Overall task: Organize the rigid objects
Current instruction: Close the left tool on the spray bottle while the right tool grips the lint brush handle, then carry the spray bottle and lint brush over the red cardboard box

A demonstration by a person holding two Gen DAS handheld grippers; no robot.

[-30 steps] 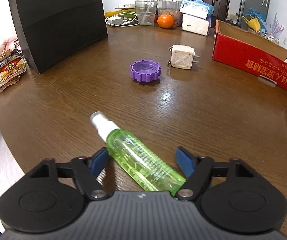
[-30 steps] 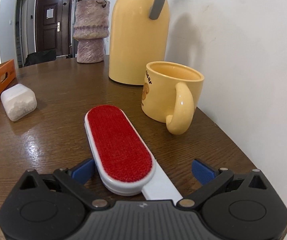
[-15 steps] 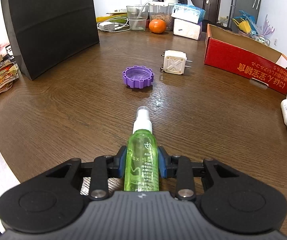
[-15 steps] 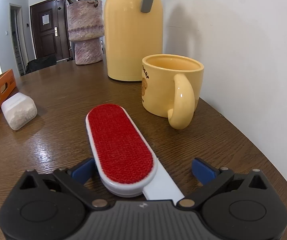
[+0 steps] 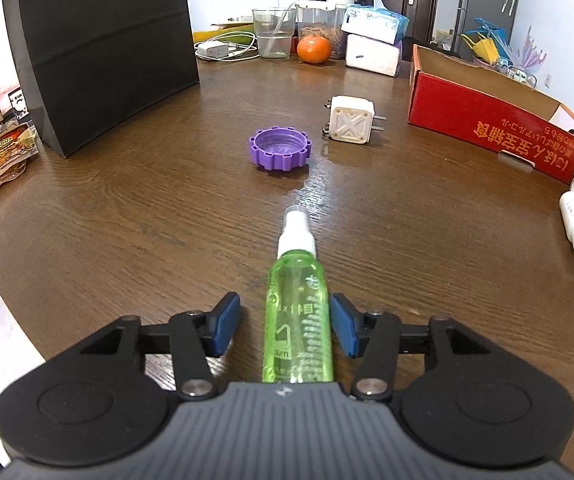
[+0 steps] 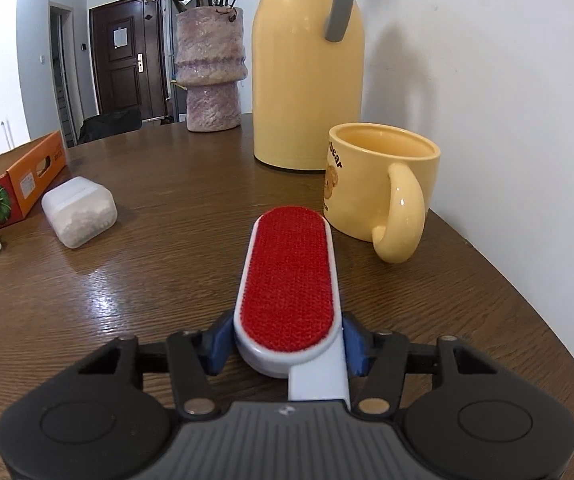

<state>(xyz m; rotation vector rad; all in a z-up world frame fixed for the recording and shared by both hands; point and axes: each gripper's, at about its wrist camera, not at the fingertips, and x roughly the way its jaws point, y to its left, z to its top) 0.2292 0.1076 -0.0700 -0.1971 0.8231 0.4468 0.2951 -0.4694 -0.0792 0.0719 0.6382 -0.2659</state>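
so the left gripper (image 5: 285, 326) has just let its jaws spread off the green spray bottle (image 5: 298, 320), which lies on the table (image 5: 127, 208) between them, long axis pointing straight ahead, while the right gripper (image 6: 287, 344) has just closed and pinches the red lint brush (image 6: 289, 280), also lengthwise.

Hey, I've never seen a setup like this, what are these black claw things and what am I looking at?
A person holds a two-finger gripper in each hand; a camera on each looks along its fingers. Left view: the left gripper has just been opening its jaws, and the green spray bottle lies unclamped between them on the table, purple cap and plug adapter beyond. Right view: the right gripper has just been closing and clamps a red lint brush, near a yellow mug and flask.
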